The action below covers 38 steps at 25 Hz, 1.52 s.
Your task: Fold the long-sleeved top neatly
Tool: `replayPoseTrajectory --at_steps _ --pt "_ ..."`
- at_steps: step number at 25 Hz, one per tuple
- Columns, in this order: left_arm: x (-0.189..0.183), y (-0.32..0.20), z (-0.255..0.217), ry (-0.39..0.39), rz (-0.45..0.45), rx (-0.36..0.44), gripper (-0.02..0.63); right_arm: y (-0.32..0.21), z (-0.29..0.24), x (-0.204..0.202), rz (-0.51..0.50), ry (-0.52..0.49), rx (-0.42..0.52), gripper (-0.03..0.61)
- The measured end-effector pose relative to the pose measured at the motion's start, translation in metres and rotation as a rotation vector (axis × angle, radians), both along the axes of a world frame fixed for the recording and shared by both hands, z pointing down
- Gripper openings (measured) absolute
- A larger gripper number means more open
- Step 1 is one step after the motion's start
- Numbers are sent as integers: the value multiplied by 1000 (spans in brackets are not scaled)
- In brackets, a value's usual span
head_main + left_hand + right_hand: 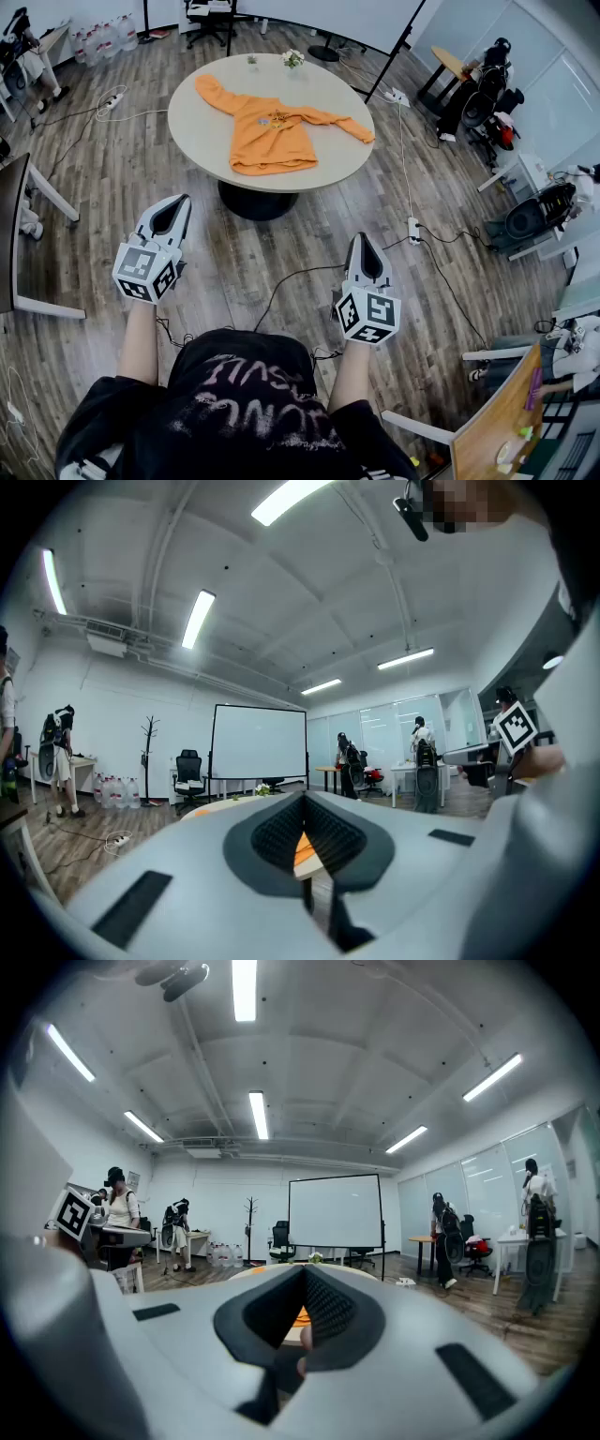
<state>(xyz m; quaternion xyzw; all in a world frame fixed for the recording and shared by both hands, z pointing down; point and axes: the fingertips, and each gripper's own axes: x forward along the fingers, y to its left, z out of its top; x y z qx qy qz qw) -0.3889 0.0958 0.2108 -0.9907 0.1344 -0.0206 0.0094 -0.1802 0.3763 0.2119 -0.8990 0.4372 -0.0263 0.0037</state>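
An orange long-sleeved top [272,127] lies spread on the round beige table [202,127], sleeves out to both sides. Both grippers are held level over the wooden floor, well short of the table. The left gripper [176,202] is shut with nothing in it. The right gripper [362,240] is likewise shut and empty. In the left gripper view the left gripper [305,803] points at the table, and a strip of the orange top [302,850] shows past its jaws. The right gripper [305,1274] also faces the table, with a bit of the orange top [300,1316] visible.
A small flower vase [293,59] stands at the table's far edge. Cables and a power strip [412,230] lie on the floor to the right. A desk [14,234] stands at left, a wooden table [497,422] at lower right. A projection screen [259,742] and people stand beyond.
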Motion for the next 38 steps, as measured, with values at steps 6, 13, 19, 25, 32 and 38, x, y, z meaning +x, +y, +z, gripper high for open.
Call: replayPoseTrajectory --at_steps 6,13,19,25,32,38 --pt "-2 -2 6 -14 11 -6 9 -2 5 -5 12 3 -13 3" --pt "-4 -5 2 -21 -7 31 10 -9 6 -9 3 -15 19 5" --pt "-2 -12 -6 -36 -17 91 11 -20 6 -8 -8 3 -2 6" --pt "-2 -14 -3 -54 -17 109 23 -24 5 -13 -14 18 -11 43" --pt "6 -14 8 -78 15 109 166 -34 11 -19 -68 18 -46 193" --pt "9 -24 13 -79 14 73 176 -44 9 -13 -70 17 -48 229"
